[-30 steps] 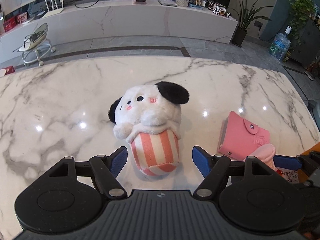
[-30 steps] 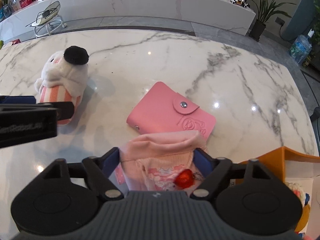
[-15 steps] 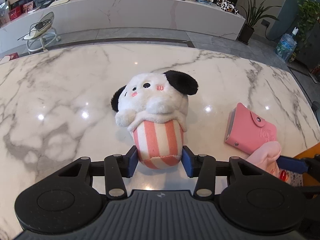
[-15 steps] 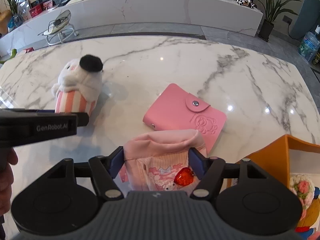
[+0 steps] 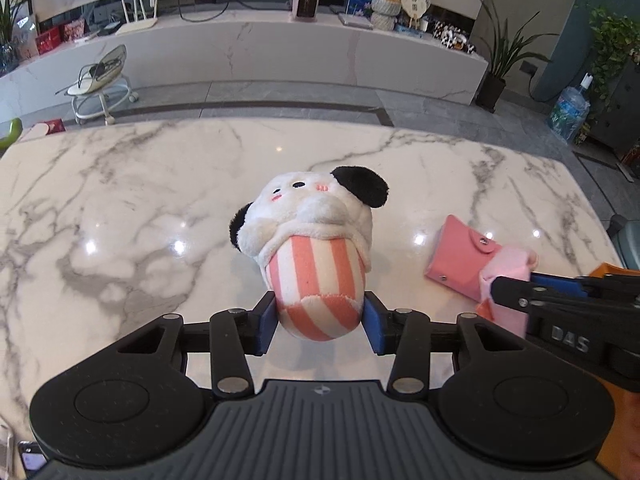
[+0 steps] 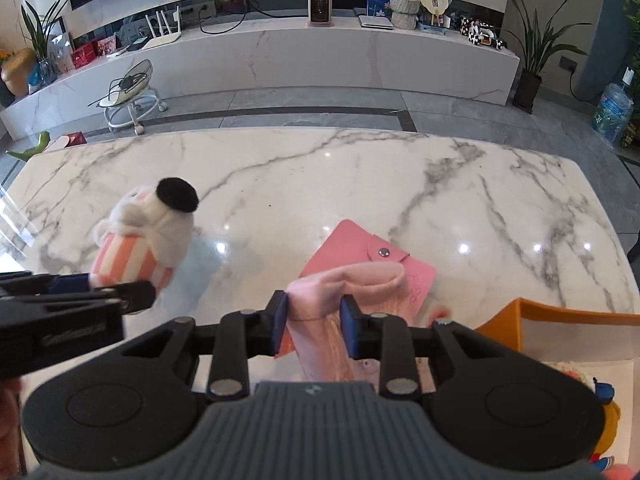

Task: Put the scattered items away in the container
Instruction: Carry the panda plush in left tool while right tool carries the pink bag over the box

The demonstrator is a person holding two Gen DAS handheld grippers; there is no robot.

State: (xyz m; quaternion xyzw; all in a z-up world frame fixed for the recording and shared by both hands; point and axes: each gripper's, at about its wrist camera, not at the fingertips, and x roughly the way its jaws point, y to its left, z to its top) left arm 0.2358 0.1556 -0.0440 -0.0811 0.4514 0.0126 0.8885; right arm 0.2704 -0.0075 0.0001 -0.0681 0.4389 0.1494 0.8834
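My left gripper is shut on the plush dog, white with black ears and a pink-striped body, and holds it above the marble table. The plush also shows at the left of the right wrist view. My right gripper is shut on a pink sock pack and holds it off the table; it shows in the left wrist view too. A pink snap wallet lies on the table beyond it. The orange container stands at the right.
The container holds a couple of toys at the right wrist view's lower right. The table's far edge drops to a grey floor with a white bouncer chair and a long white cabinet.
My left gripper shut on the plush dog and lifted it off the table. My right gripper squeezed tighter on the pink sock pack and raised it.
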